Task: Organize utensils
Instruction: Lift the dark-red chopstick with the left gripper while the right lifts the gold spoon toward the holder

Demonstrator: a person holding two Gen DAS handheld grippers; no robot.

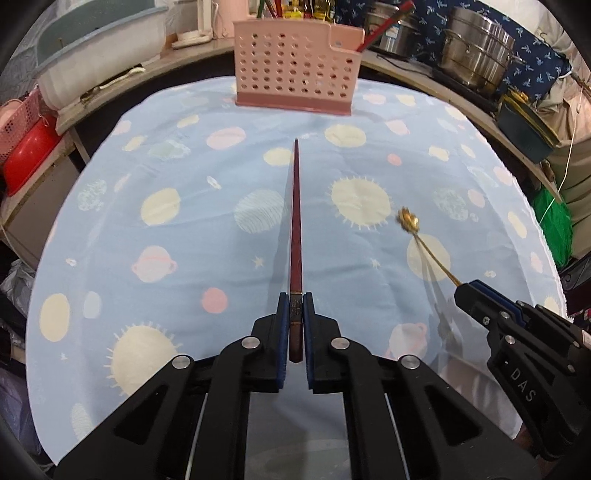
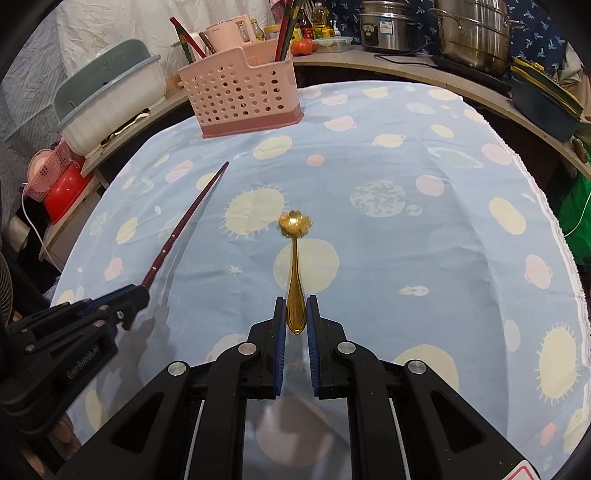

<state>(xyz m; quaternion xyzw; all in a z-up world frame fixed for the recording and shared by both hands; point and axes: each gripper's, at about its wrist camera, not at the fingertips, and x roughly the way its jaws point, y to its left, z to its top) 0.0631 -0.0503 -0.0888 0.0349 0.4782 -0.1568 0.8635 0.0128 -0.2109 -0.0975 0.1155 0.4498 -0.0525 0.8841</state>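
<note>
Dark-red lacquered chopstick (image 1: 295,236) clamped in your left gripper (image 1: 294,321), pointing to 12 o'clock | gold flower-bowled spoon (image 2: 294,258) pinched in your right gripper (image 2: 295,317) | step: carrying both | next: likely drop them into pink perforated plastic caddy (image 1: 295,74) at 12 o'clock

Blue cloth (image 1: 229,236) printed with planets and suns, spread over the tabletop. Behind it, a curved shelf (image 2: 388,61) with steel pots (image 2: 474,35), a rice cooker (image 2: 388,26), bottles (image 2: 317,18) and a pale tub (image 2: 110,96). At left, a red basin (image 2: 66,194) beside a small pink basket (image 2: 48,171).
</note>
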